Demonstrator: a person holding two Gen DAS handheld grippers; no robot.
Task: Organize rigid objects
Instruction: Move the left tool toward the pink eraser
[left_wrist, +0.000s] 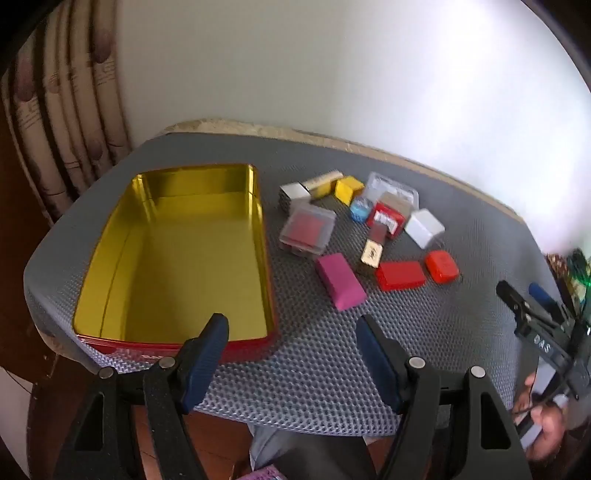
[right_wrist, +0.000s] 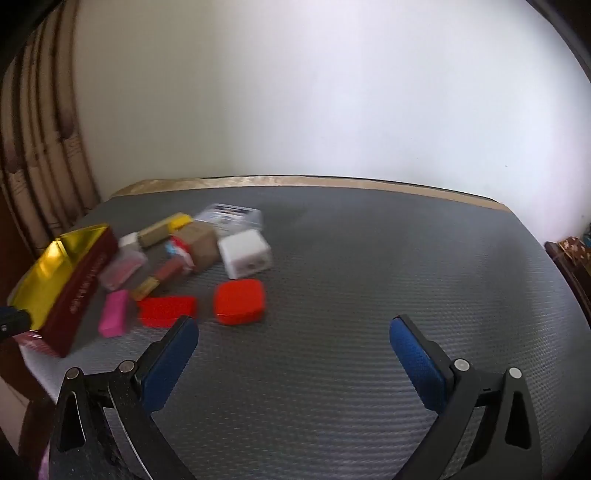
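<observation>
The tin (left_wrist: 177, 251) sits open on the left part of the counter (left_wrist: 424, 339), its gold interior bare and facing up; this reads as the receiving container. Its long axis runs from the near edge of the counter toward the wall. The rigid objects lie loose in a cluster just to the right of the tin, on the grey textured mat: a pink block (left_wrist: 340, 281), a red rectangular case (left_wrist: 400, 276), a red rounded case (left_wrist: 441, 266), a white box (left_wrist: 424, 228), a clear case with a red insert (left_wrist: 307, 229), a yellow block (left_wrist: 348, 189) and a blue round item (left_wrist: 361, 209). The pink block's long axis runs obliquely, its far end angled toward the tin.

The left gripper (left_wrist: 291, 325) hovers above the near right corner of the tin, jaws wide and empty. The right gripper (right_wrist: 293, 328) hovers over bare mat to the right of the cluster, jaws wide and empty, with the red rounded case (right_wrist: 240, 301) nearest. No object is in the tin yet.
</observation>
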